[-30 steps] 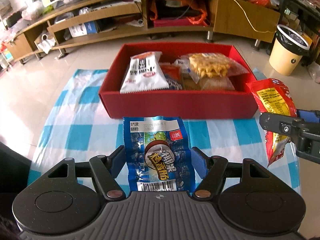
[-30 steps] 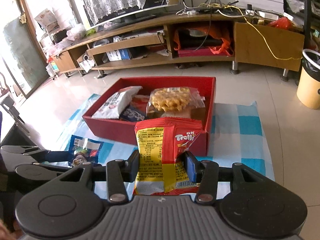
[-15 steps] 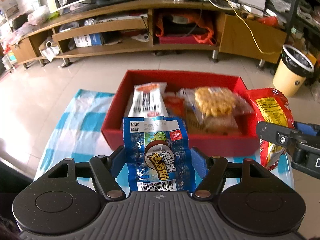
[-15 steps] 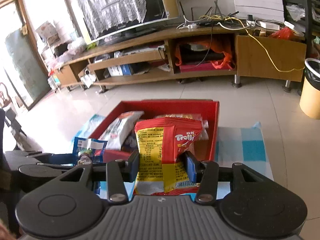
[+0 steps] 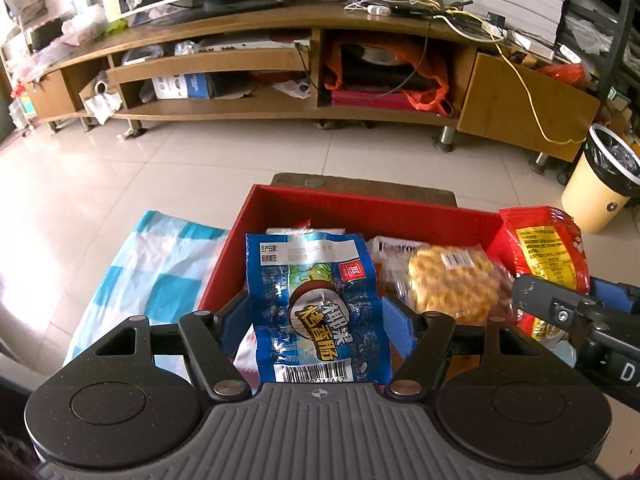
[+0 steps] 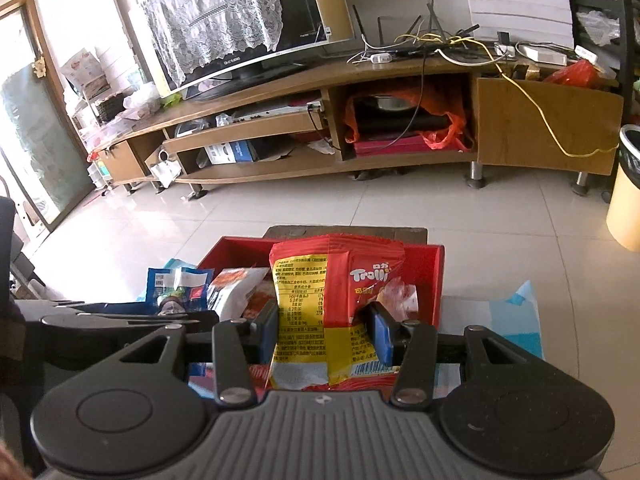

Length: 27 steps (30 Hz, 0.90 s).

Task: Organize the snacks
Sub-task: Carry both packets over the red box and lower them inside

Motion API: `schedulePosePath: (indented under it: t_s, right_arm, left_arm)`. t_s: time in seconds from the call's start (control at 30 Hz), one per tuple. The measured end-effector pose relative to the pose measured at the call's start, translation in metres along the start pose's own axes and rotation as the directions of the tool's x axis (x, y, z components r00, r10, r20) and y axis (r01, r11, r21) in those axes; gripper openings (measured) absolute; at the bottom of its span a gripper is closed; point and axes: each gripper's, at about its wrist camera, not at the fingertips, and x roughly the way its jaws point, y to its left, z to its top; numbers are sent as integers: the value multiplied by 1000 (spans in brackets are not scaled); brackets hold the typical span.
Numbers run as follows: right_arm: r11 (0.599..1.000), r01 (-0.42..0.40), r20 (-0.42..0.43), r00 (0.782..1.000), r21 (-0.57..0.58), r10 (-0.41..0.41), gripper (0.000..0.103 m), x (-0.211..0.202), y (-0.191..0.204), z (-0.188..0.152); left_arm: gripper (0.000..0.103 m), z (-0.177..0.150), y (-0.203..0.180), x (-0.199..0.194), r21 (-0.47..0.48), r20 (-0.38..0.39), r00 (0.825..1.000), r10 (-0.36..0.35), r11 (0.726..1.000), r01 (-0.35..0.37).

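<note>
Over the red box [image 5: 368, 212], both packets are now being carried, having been short of its near wall a second ago. Blue sausage packet [image 5: 316, 308] is being pinched by left tongs [image 5: 316, 316], red gummy bag [image 6: 332, 304] by right tongs [image 6: 324, 332]; release appears imminent.

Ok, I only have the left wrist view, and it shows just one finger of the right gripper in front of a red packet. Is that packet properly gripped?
Observer: Yes. In the right wrist view both blue pads of the right gripper press on the red Trolli packet, which stands upright between them.
Operator: What lies to the right of the red box? That side is blocked for me.
Observer: The blue-and-white checked cloth runs on past the right wall of the red box.
</note>
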Motion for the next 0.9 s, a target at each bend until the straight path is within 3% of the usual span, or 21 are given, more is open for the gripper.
schedulePosePath:
  t_s: [0.6, 0.9]
  right_arm:
    - [1000, 10, -42, 999, 1, -10, 44, 53, -4, 9]
    - [999, 26, -42, 999, 20, -25, 52, 57, -7, 10]
  left_arm:
    - [76, 13, -4, 41, -4, -41, 999, -1, 1000, 1]
    - [85, 15, -1, 35, -20, -29, 999, 14, 1000, -15]
